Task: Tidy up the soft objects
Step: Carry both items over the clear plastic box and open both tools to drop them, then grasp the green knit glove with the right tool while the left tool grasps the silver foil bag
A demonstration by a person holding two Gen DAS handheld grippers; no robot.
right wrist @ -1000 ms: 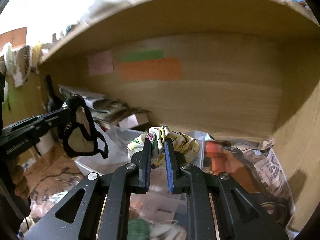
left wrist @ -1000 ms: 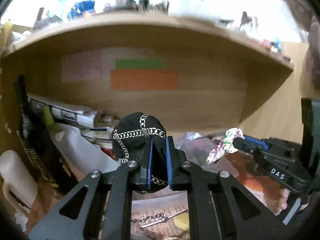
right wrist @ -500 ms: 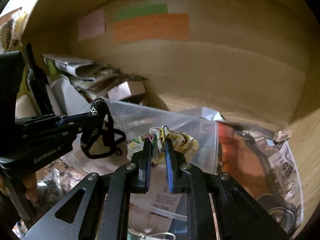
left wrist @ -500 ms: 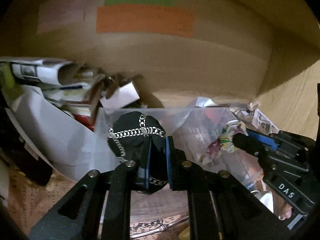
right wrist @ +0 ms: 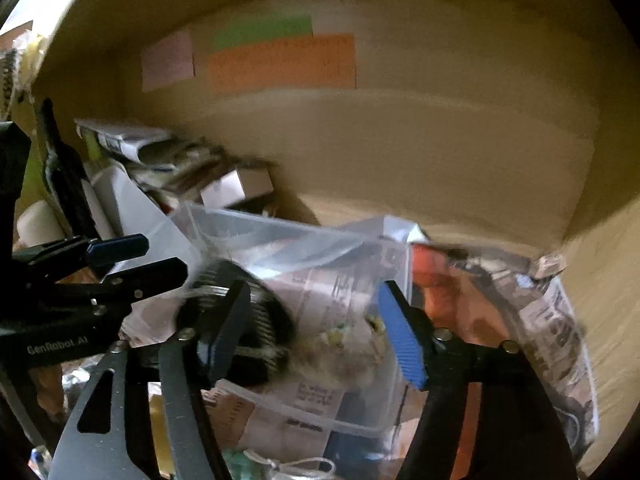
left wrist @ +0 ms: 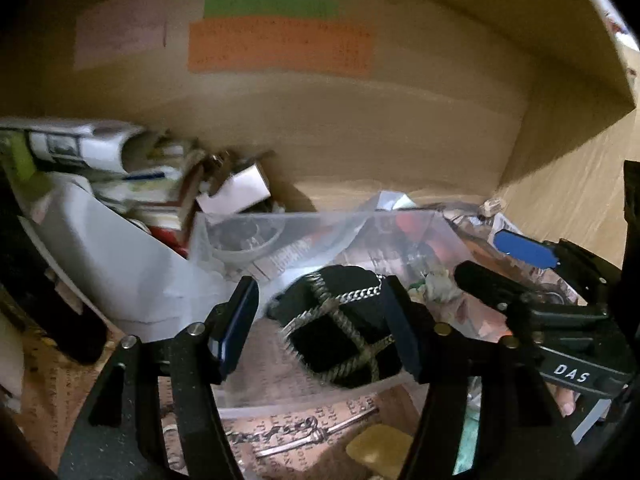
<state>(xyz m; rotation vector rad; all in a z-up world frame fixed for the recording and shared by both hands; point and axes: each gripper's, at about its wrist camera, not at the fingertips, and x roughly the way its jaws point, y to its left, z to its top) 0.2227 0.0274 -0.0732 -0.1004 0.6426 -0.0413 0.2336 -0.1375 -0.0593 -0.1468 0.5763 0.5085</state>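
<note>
Both jaws spread; black pouch and blurred floral scrunchie in clear bin.

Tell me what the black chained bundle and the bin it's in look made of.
The black bundle looks like matte soft fabric, wrapped in shiny silver-toned chain, probably metal. The clear bin looks like thin translucent plastic: papers show through its walls.

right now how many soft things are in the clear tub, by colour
black with chain trim: 1
yellow floral, blurred: 1
total: 2, both in the clear tub, both grippers open
</note>
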